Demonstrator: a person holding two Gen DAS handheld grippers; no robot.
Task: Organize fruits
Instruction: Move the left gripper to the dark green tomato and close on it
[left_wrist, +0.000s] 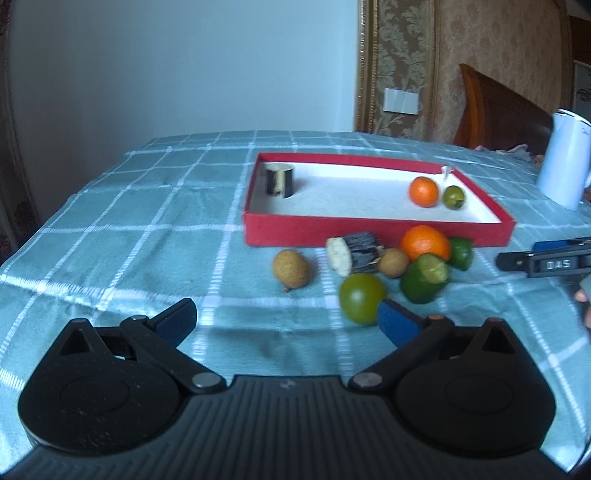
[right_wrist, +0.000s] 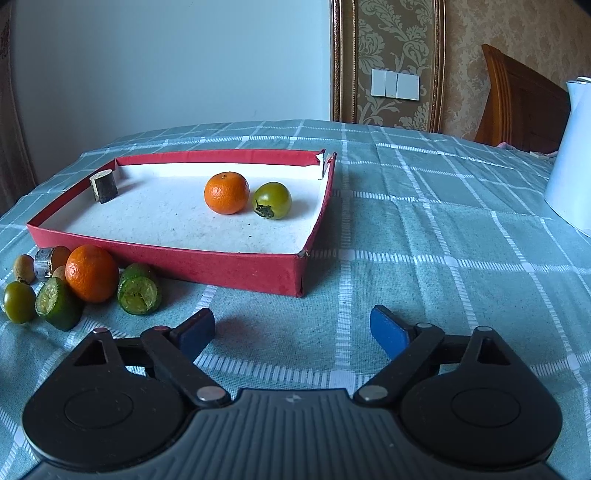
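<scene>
A red tray (left_wrist: 369, 230) (right_wrist: 221, 264) with a white floor holds an orange (left_wrist: 423, 191) (right_wrist: 226, 192), a green tomato (left_wrist: 454, 197) (right_wrist: 272, 200) and a dark cane piece (left_wrist: 279, 180) (right_wrist: 103, 187). In front of it on the cloth lie an orange (left_wrist: 425, 242) (right_wrist: 91, 273), two cut limes (left_wrist: 424, 277) (right_wrist: 139, 289), a green tomato (left_wrist: 362, 298) (right_wrist: 19, 301), two longans (left_wrist: 291, 268) and a cane piece (left_wrist: 354, 252). My left gripper (left_wrist: 288, 317) is open, its right pad beside the green tomato. My right gripper (right_wrist: 291, 330) is open and empty.
A white kettle (left_wrist: 565, 162) (right_wrist: 572, 158) stands at the right on the green checked tablecloth (right_wrist: 424, 229). The right gripper shows at the right edge of the left wrist view (left_wrist: 543, 258). A wooden chair back (right_wrist: 524, 103) stands behind the table.
</scene>
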